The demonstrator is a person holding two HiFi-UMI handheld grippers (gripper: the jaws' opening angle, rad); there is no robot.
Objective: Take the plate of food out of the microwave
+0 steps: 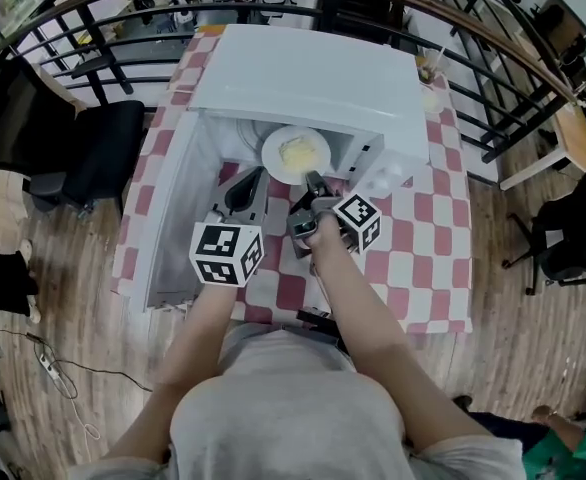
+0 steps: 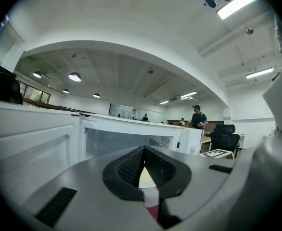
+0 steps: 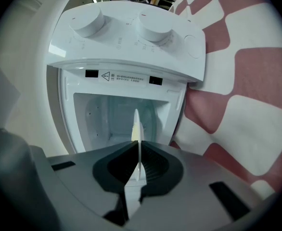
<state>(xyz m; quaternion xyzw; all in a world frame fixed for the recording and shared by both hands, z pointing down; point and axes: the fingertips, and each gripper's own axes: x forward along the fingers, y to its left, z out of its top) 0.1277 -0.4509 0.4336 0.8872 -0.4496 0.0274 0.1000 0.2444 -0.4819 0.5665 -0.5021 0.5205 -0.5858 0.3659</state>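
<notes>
Your right hand-held gripper (image 1: 313,181) is clamped on the near rim of the plate (image 1: 273,159). It lies flat, carrying yellowish food (image 1: 295,151), at the open microwave's (image 1: 303,78) mouth. Your left hand-held gripper (image 1: 245,189) is closed and empty.

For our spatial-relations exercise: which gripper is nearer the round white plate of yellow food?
Right. The right gripper is clamped on the near rim of the round white plate of yellow food; the left gripper sits apart, below-left of it in the head view.
</notes>
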